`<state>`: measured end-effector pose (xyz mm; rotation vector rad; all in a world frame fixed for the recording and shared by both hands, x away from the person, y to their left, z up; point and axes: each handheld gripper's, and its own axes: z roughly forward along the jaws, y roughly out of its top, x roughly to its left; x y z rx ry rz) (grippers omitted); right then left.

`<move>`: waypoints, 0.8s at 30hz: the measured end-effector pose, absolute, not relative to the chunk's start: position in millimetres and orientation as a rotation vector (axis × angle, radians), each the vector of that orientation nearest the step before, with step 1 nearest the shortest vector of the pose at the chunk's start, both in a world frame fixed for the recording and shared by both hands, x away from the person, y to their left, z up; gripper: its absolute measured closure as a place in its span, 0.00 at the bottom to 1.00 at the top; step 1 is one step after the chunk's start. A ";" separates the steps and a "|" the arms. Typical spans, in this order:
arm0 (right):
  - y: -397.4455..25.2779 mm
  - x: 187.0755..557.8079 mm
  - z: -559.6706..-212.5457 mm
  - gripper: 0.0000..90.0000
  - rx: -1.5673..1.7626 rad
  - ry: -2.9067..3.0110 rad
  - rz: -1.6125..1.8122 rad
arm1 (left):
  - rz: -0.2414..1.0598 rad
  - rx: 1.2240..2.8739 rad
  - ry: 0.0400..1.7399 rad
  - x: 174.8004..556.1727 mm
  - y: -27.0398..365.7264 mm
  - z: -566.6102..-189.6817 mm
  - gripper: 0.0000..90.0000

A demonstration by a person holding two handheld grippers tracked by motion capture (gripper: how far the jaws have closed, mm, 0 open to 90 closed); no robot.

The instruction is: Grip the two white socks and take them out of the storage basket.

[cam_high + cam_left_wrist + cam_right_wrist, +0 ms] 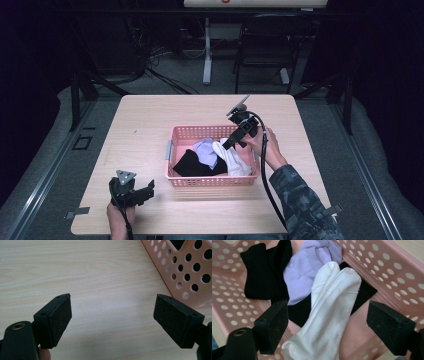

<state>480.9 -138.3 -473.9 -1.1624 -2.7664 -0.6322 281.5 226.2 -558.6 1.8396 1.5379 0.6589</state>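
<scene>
While the right gripper hangs spread over the white sock in the pink basket, this soft, light item looks best pinched mid-length.

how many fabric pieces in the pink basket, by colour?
3 colours in the pink perforated plastic basket: black knit fabric at its left end, lilac sock mid, white sock on top under the open right gripper. More may be hidden.

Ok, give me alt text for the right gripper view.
The right gripper hangs open over a pink basket, its fingers either side of white socks. A lilac sock and black socks lie behind.
</scene>
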 end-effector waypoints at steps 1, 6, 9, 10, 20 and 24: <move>-135.8 481.4 -476.8 0.24 -1.188 -2.752 -0.641 | 0.659 1.843 1.536 281.6 226.3 -558.5 0.17; -129.2 486.6 -485.3 0.30 -1.219 -2.749 -0.592 | 0.659 1.840 1.534 281.4 226.3 -558.4 0.17; -123.7 491.2 -494.7 0.38 -1.264 -2.731 -0.564 | 0.659 1.833 1.536 281.4 226.5 -558.4 0.17; -123.4 493.3 -496.5 0.39 -1.249 -2.741 -0.564 | 0.658 1.832 1.536 281.4 226.6 -558.4 0.17; -117.4 499.1 -507.4 0.68 -1.276 -2.735 -0.478 | 0.655 1.838 1.533 281.4 226.3 -558.3 0.17; -115.8 497.6 -508.8 0.87 -1.273 -2.725 -0.474 | 0.656 1.835 1.533 281.3 226.5 -558.3 0.17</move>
